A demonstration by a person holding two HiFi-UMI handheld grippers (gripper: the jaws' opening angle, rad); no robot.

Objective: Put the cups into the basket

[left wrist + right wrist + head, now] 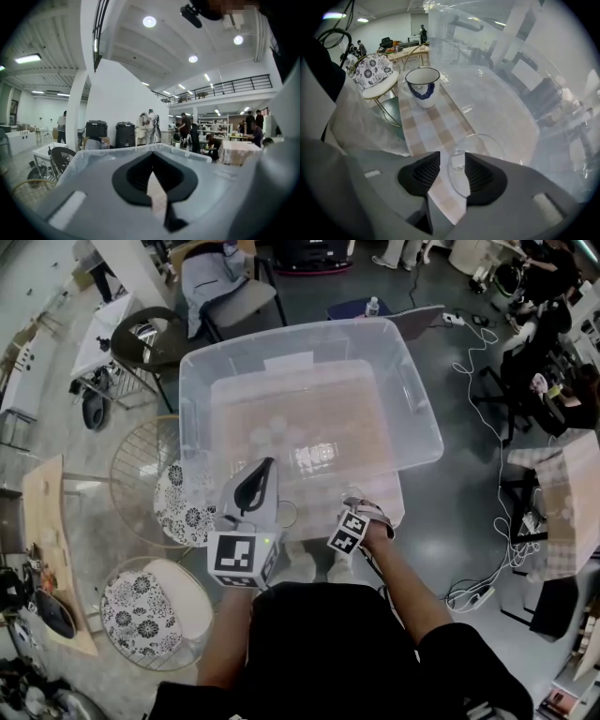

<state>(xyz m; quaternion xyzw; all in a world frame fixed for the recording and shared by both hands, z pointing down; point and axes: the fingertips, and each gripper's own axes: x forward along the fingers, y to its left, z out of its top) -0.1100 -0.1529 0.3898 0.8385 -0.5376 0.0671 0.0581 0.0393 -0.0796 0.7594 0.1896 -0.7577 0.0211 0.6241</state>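
Since the clear glass cup (482,144) looks light, slick and breakable, pinch its rim wall gently. Your right tool (452,161) stands apart astride that wall, and your left tool (152,160) is closed and empty.

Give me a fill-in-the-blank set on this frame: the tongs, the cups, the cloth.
1. The right tongs stand ___ with a clear glass between them.
2. The left tongs are ___, with nothing between them.
3. The white mug with blue print stands upright on a ___ cloth.
Missing words: open; shut; checked.
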